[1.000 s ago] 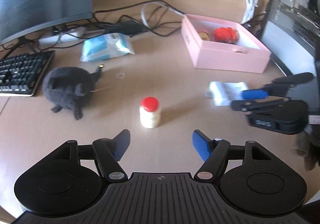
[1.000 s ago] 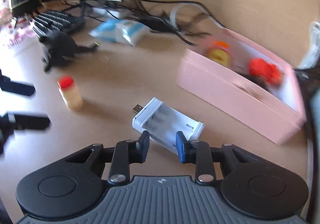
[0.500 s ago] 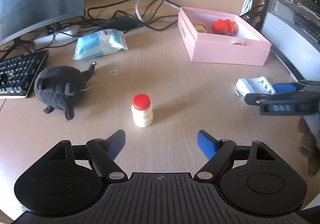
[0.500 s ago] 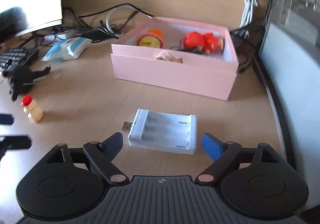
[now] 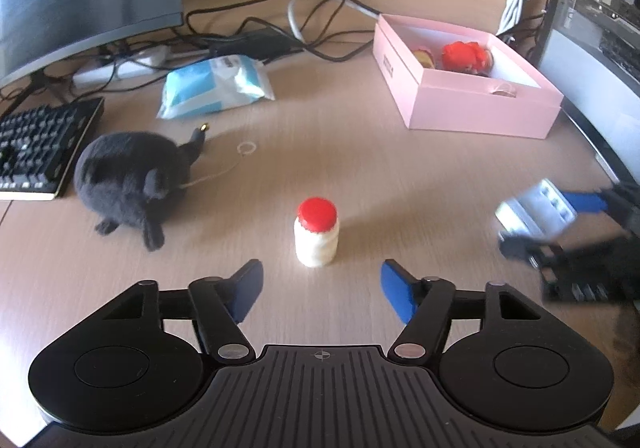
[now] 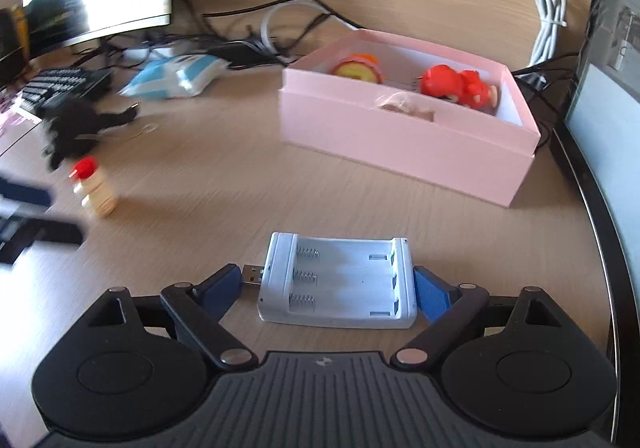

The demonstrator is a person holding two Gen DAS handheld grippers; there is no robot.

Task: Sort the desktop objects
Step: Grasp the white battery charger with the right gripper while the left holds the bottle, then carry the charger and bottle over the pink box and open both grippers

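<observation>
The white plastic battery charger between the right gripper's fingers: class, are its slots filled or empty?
Empty. The white plastic battery charger shows three bare slots with springs exposed and no batteries, in the right wrist view.

the left hand-held gripper point(image 5: 321, 283) hovers low over the light wooden surface point(image 5: 360, 152), its blue-padded fingers point(image 5: 248, 288) spread wide and holding nothing. the right hand-held gripper point(image 6: 328, 288) sits to its right, its blue fingers point(image 6: 430, 296) spread around a white plastic battery charger point(image 6: 340, 282), right pad touching it.
</observation>
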